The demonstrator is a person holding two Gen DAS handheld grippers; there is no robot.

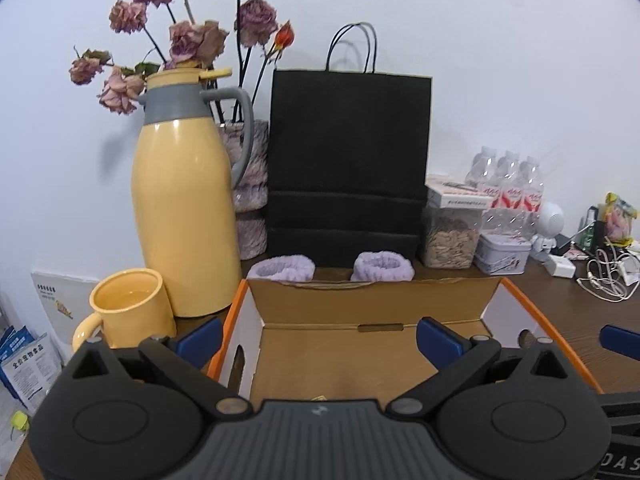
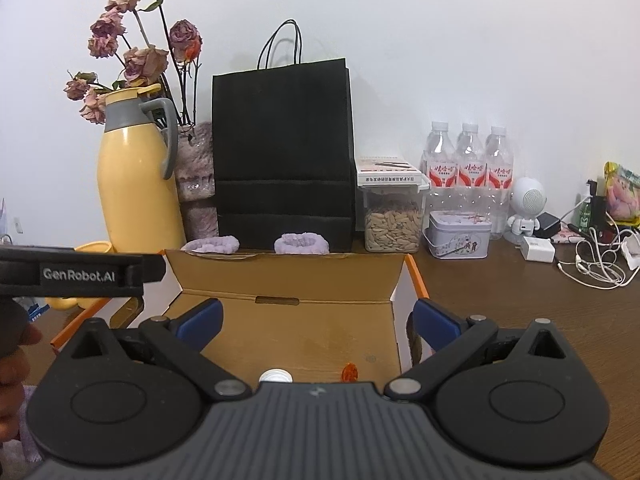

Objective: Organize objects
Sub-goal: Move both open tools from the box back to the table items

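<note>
An open cardboard box [image 1: 372,308] with orange edges lies on the brown table, seen again in the right wrist view as the box [image 2: 288,280]. My left gripper [image 1: 320,338] hovers over it, open, nothing between its blue pads. My right gripper [image 2: 316,320] is open wide above the same box, empty. On the box floor below it lie a white bottle cap [image 2: 275,376] and a small orange object [image 2: 349,372]. Two purple fuzzy bands [image 1: 282,267] [image 1: 382,266] sit just behind the box, in front of a black paper bag [image 1: 348,160].
Yellow thermos jug [image 1: 182,216] and yellow mug [image 1: 130,308] stand left of the box. Right of the bag: seed jar [image 2: 393,222], tin [image 2: 459,235], water bottles [image 2: 466,168], white speaker figure [image 2: 526,208], charger and cables [image 2: 596,258]. The left gripper's body [image 2: 76,272] and a hand [image 2: 12,356] fill the left edge.
</note>
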